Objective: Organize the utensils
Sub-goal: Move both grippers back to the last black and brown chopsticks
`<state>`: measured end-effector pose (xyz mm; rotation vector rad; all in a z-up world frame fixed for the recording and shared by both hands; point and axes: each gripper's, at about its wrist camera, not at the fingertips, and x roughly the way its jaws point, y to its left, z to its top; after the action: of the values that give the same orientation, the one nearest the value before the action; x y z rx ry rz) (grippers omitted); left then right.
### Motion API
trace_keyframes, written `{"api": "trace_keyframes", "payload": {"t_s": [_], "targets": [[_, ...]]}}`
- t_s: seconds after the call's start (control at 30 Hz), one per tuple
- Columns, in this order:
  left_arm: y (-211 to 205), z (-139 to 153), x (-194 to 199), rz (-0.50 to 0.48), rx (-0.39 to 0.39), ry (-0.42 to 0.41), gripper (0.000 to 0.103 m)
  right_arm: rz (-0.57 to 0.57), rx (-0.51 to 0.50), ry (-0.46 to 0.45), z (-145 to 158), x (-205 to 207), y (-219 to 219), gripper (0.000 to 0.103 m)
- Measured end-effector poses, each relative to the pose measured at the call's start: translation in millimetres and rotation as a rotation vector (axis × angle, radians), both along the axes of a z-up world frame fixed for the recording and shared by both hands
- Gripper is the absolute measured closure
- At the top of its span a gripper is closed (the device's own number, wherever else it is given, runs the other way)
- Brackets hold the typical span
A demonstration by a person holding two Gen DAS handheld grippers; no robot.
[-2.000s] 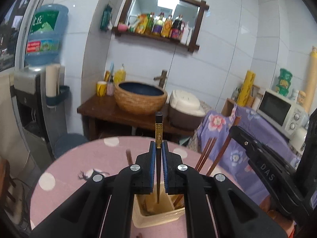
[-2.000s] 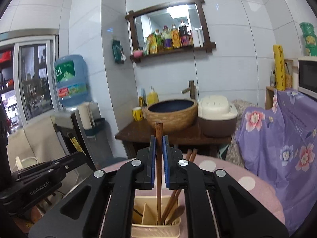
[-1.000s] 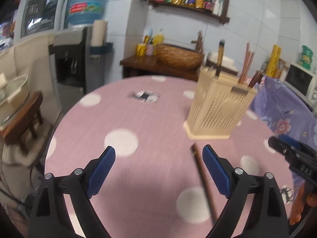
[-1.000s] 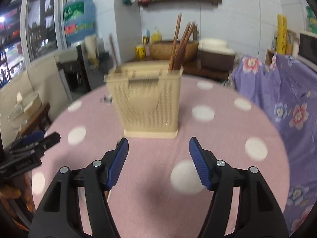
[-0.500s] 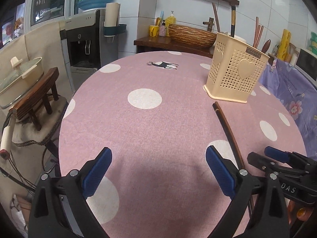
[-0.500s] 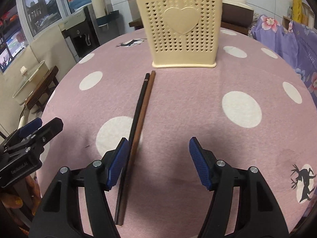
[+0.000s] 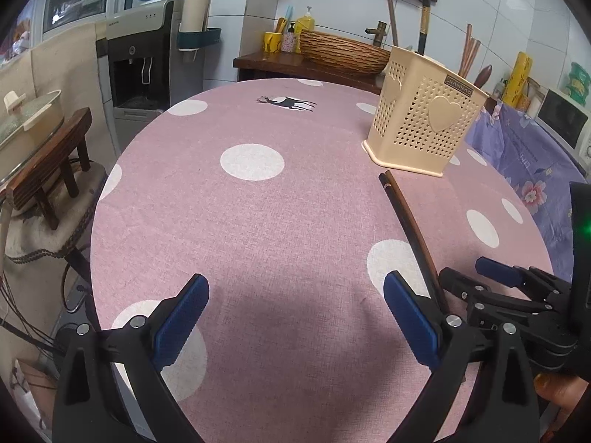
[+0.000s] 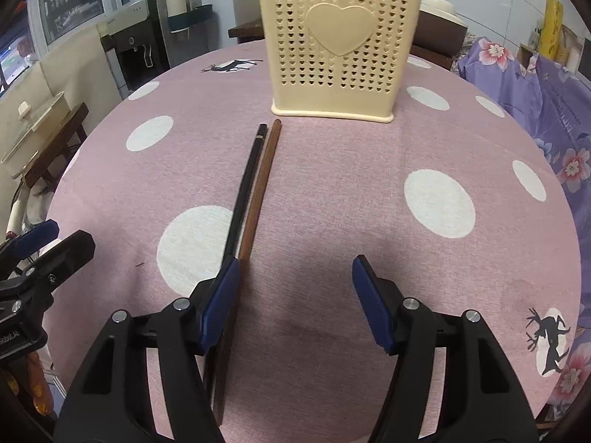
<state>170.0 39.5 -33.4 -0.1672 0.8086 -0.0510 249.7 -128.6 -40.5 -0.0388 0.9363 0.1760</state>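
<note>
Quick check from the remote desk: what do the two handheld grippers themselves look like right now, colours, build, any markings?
Both the left gripper and right gripper are black plastic, each with two angular fingers tipped with ribbed blue pads and fastened with silver screws. The left gripper's side carries small white lettering, seen from the right wrist view. A green light glows near the right gripper in the left wrist view.

Two chopsticks (image 8: 251, 199) lie loose before one utensil holder (image 8: 340, 40).

You've got a pink tablecloth (image 8: 332, 192) with big white polka dots and little black deer prints, plus a cream utensil holder (image 8: 338, 42) punched with tiny hearts around one big heart. In front lie one black chopstick (image 8: 245, 188) and one reddish-brown chopstick (image 8: 258, 188); purple floral cloth (image 8: 532, 85) at the right.
</note>
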Motion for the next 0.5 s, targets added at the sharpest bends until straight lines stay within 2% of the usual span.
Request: {"api": "trace_keyframes", "payload": {"t_s": [0.1,0.13,0.27,0.4,0.5], "targets": [[5,0,0,0.017,-0.021,0.002,0.009,0.015,-0.035,-0.007,-1,2,10,0.044],[6,1,-1,0.022,-0.024,0.001,0.009,0.023,-0.04,-0.006,-1,3,13,0.051],[10,1,-3,0.036,-0.017,0.003,0.009,0.03,-0.029,-0.003,-2,6,17,0.064],[10,2,-4,0.036,-0.022,0.005,0.009,0.016,-0.031,-0.005,-1,5,6,0.095],[7,1,-3,0.028,-0.03,0.011,0.009,-0.018,-0.01,-0.004,-2,2,-12,0.096]]}}
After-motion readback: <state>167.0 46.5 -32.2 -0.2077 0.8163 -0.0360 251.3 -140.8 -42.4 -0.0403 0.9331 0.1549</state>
